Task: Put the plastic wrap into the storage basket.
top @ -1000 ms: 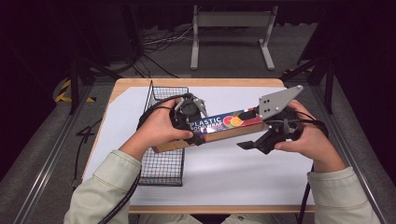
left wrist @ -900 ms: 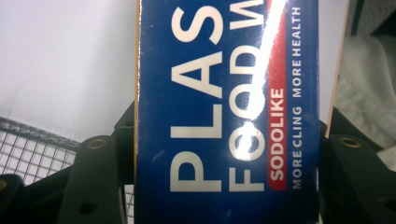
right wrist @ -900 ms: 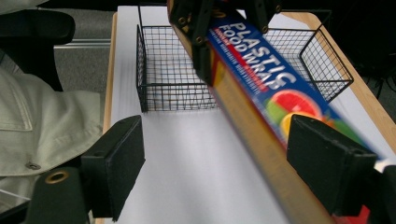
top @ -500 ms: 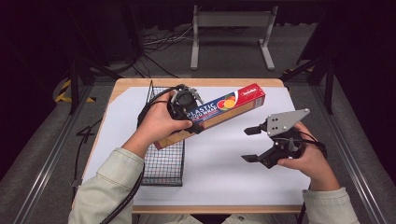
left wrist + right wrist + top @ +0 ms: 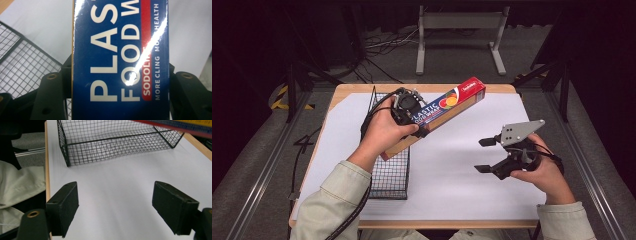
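High view: a white-covered worktop (image 5: 452, 175) in a dark room; the left hand-held gripper (image 5: 409, 107) pinches a food-wrap box (image 5: 437, 117) above a wire basket (image 5: 389, 175), the right hand-held gripper (image 5: 484, 155) spread, its jaws just closing slightly, nothing between. Left gripper view reads the box's lettering.

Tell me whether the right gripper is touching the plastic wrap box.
Apart. The high view shows the right gripper low over the table with open jaws, clear white surface between it and the plastic wrap box in the left gripper.

Glossy cardboard box (image 5: 120, 60); black wire-mesh basket (image 5: 112, 142); matt white paper (image 5: 120, 195).
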Motion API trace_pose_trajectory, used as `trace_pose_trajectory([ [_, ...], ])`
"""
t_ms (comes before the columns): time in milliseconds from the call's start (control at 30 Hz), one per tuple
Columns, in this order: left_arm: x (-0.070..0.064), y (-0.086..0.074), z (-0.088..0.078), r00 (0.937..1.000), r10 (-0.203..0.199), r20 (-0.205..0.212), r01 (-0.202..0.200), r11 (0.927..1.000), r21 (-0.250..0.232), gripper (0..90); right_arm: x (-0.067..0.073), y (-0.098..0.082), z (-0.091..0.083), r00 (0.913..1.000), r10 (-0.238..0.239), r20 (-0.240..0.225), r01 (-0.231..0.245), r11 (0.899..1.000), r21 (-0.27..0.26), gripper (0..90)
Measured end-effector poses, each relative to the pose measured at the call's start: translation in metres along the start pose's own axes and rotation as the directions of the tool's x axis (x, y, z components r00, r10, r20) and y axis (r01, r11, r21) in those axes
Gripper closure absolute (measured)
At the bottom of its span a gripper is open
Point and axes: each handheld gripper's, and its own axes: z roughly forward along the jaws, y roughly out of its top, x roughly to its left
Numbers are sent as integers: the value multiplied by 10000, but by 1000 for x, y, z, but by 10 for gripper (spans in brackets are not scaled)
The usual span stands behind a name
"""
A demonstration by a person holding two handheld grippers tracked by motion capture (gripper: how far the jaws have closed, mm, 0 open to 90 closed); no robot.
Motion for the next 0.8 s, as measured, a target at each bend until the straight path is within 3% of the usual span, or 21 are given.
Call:
trace_pose_trajectory([
  [233, 0, -2, 1, 9978, -573, -342, 570, 9983, -97, 402, 0, -4, 0, 9998, 119, 134, -121, 9999, 98, 232],
  [367, -3, -1, 1, 9926, -1040, -623, 1040, 9946, -20, 401, -7, -11, 1, 9992, 387, 115, -387, 9992, 51, 237],
  [500, -4, -1, 1, 9896, -1228, -755, 1218, 9924, -177, 401, -13, -18, 3, 9979, 604, 214, -608, 9980, 195, 252],
  [667, -7, -2, 0, 9791, -1763, -1016, 1723, 9839, -471, 399, -20, -27, 7, 9968, 750, 260, -754, 9970, 160, 323],
  [800, -8, -4, 1, 9722, -2113, -1013, 2065, 9768, -562, 398, -23, -31, 11, 9962, 802, 341, -809, 9965, 219, 326],
])
